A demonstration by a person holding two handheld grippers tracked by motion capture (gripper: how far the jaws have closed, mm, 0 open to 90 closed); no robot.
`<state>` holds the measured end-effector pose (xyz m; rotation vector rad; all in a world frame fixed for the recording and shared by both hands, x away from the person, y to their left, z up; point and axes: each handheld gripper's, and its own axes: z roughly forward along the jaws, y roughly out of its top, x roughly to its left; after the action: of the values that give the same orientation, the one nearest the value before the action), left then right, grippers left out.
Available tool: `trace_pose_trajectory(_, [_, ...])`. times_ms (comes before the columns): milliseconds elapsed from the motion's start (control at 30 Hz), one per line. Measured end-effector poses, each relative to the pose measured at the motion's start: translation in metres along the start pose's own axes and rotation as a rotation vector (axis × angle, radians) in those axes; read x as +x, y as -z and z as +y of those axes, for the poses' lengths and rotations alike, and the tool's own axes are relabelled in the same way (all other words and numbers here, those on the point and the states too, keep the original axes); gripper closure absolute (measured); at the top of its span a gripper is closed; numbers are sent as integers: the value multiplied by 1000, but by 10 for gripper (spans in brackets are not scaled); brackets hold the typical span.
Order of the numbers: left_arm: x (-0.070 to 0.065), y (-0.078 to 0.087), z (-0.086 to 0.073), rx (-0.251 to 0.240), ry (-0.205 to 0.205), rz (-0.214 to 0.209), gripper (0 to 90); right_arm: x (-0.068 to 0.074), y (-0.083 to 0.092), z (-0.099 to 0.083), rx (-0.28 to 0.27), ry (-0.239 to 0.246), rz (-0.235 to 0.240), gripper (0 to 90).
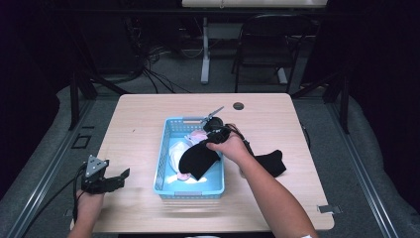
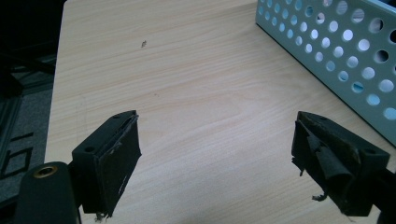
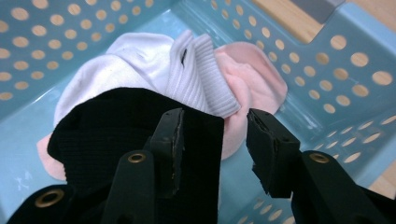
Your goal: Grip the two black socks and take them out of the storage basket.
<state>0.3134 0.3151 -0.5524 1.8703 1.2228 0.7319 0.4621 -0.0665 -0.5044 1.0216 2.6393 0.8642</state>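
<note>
Your right gripper [image 3: 212, 140] sits over the blue basket [image 1: 163, 163], jaws roughly half apart. Black sock [image 3: 121, 126] hangs w/ its edge betw. the jaws, lying against the left-hand finger [image 3: 170, 144] in the right gripper view; the other finger stands clear of it, so no clamp. In the high view that sock [image 1: 198, 158] drapes from your right hand [image 1: 230, 146] down into the basket, over the contents.

Underneath it: white sock [image 3: 187, 74], ribbed cuff up, and a pink sock [image 3: 252, 79] beside it, touching. Both inside the basket.

A 2nd black sock [image 1: 271, 162] lies on the table [image 1: 143, 114] just right of the basket, partly under your forearm.

Left gripper [image 1: 106, 181] is near the table's front-left corner, well apart from the basket. Jaws wide apart, nothing betw. them, bare tabletop below; basket wall [image 2: 336, 51] at upper right of its view.
</note>
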Motion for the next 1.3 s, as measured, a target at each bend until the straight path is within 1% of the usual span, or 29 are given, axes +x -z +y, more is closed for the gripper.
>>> trace_pose_trajectory(133, [0, 0, 0, 1, 1, 1, 154, -1, -7, -1, 19, -18, 14, 578])
trace_pose_trajectory(167, [0, 0, 0, -1, 2, 0, 154, -2, -8, -1, 34, -19, 30, 611])
trace_pose_trajectory(200, [0, 0, 0, -1, 2, 0, 154, -2, -8, -1, 34, -19, 30, 611])
trace_pose_trajectory(233, [0, 0, 0, -1, 2, 0, 154, -2, -8, -1, 39, -24, 44, 646])
trace_pose_trajectory(267, [0, 0, 0, -1, 2, 0, 154, -2, -8, -2, 39, -40, 62, 678])
trace_pose_trajectory(333, [0, 0, 0, -1, 1, 0, 154, -1, -6, -2, 51, -23, 62, 744])
trace_pose_trajectory(367, [0, 0, 0, -1, 1, 0, 154, 0, -5, -2, 40, -27, 61, 776])
trace_pose_trajectory(400, [0, 0, 0, -1, 1, 0, 154, -1, -4, -2, 49, -13, 60, 800])
trace_pose_trajectory(433, [0, 0, 0, 1, 1, 1, 154, 1, -3, -2, 35, -19, 61, 820])
trace_pose_trajectory(533, [0, 0, 0, -1, 0, 0, 154, 3, 2, -2, 40, 6, 59, 861])
trace_pose_trajectory(567, [0, 0, 0, 0, 0, 1, 154, 6, 5, -2, 26, 17, 64, 866])
trace_pose_trajectory(633, [0, 0, 0, 0, 0, 1, 154, 8, 7, -2, 23, 21, 63, 866])
trace_pose_trajectory(667, [0, 0, 0, 0, 0, 1, 154, 11, 12, -1, 12, 36, 70, 868])
trace_pose_trajectory(700, [0, 0, 0, 1, 0, 2, 154, 12, 15, -1, 3, 40, 77, 869])
trace_pose_trajectory(733, [0, 0, 0, 1, 0, 2, 154, 15, 17, -1, -11, 33, 84, 869])
trace_pose_trajectory(833, [0, 0, 0, 0, 0, 1, 154, 18, 23, 0, -17, 52, 90, 870])
trace_pose_trajectory(867, [0, 0, 0, 1, 0, 1, 154, 22, 28, 1, -35, 67, 97, 870])
trace_pose_trajectory(900, [0, 0, 0, 0, 0, 0, 154, 22, 28, 1, -35, 67, 97, 870])
trace_pose_trajectory(933, [0, 0, 0, 1, 0, 0, 154, 25, 31, 1, -41, 72, 99, 870])
trace_pose_trajectory(967, [0, 0, 0, 1, -1, 1, 154, 30, 39, 3, -58, 87, 106, 870])
trace_pose_trajectory(1033, [0, 0, 0, 1, 0, 2, 154, 34, 46, 5, -75, 96, 108, 871])
trace_pose_trajectory(1067, [0, 0, 0, 1, -1, 1, 154, 34, 46, 5, -75, 96, 108, 871])
trace_pose_trajectory(1100, [0, 0, 0, 1, 0, 1, 154, 37, 55, 8, -91, 106, 109, 871])
trace_pose_trajectory(1133, [0, 0, 0, 1, 0, 1, 154, 37, 55, 8, -91, 106, 109, 871])
trace_pose_trajectory(1167, [0, 0, 0, 2, -1, 0, 154, 39, 58, 10, -101, 109, 113, 871])
trace_pose_trajectory(1300, [0, 0, 0, 1, 0, 1, 154, 42, 71, 17, -118, 125, 104, 871])
